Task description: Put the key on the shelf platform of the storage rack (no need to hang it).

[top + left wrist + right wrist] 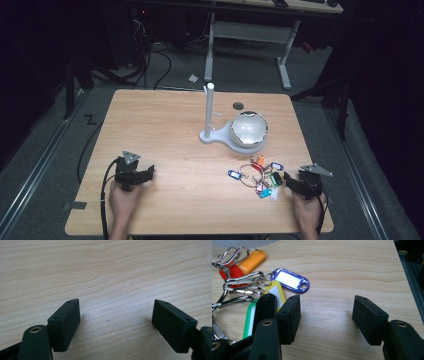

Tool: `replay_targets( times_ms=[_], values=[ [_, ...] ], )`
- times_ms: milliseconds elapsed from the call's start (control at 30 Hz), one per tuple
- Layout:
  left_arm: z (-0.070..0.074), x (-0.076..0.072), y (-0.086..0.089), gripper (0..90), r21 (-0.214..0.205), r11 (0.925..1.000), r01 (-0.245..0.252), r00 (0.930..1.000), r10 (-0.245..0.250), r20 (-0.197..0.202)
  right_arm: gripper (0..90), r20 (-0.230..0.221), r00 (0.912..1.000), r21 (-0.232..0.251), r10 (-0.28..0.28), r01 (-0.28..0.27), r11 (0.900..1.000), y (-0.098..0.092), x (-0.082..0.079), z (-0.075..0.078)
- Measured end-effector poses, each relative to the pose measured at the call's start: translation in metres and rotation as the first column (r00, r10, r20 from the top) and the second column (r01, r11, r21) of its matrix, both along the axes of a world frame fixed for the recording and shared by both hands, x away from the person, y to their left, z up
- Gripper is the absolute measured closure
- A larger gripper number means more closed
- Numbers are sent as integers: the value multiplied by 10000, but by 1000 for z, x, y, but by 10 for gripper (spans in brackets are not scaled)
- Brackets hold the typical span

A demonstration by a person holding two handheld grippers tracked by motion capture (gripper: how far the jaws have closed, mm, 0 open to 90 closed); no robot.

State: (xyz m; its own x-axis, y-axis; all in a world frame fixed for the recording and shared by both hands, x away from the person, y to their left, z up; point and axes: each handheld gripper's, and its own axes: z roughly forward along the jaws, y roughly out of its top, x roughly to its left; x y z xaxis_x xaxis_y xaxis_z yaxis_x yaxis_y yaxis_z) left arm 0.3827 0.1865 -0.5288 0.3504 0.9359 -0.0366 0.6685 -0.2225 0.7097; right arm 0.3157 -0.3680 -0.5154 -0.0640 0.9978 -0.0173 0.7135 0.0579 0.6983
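Observation:
A bunch of coloured key tags (260,176) on metal rings lies on the wooden table (165,125), front right. In the right gripper view I see its orange tag (253,258), blue tag (290,280), yellow tag (277,292) and green tag (249,318). My right gripper (289,181) rests just right of the bunch, open, with bare wood between its pads (325,317). My left gripper (150,172) lies at the front left, open over bare table (116,320). A white stand with an upright post (209,112) and a shiny silver bowl (248,130) sit behind the tags.
A dark round hole (238,106) is in the table behind the bowl. The table's right edge (402,275) is close to my right gripper, with a dark floor rail beyond. Cables and a white desk frame (250,35) stand past the far edge.

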Motion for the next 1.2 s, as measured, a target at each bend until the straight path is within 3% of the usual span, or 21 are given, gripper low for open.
replay_targets(
  times_ms=[1033, 1200],
  values=[
    [0, 0, 0, 231, -36, 10000, -12, 10000, 12, 1, 430, 16, 9999, -5, 118, -118, 9999, 1, 0, 0],
    [0, 0, 0, 231, -5, 10000, -1, 10000, 1, 0, 463, -120, 9997, 308, 222, -218, 9993, 2, -1, 3]
  ],
)
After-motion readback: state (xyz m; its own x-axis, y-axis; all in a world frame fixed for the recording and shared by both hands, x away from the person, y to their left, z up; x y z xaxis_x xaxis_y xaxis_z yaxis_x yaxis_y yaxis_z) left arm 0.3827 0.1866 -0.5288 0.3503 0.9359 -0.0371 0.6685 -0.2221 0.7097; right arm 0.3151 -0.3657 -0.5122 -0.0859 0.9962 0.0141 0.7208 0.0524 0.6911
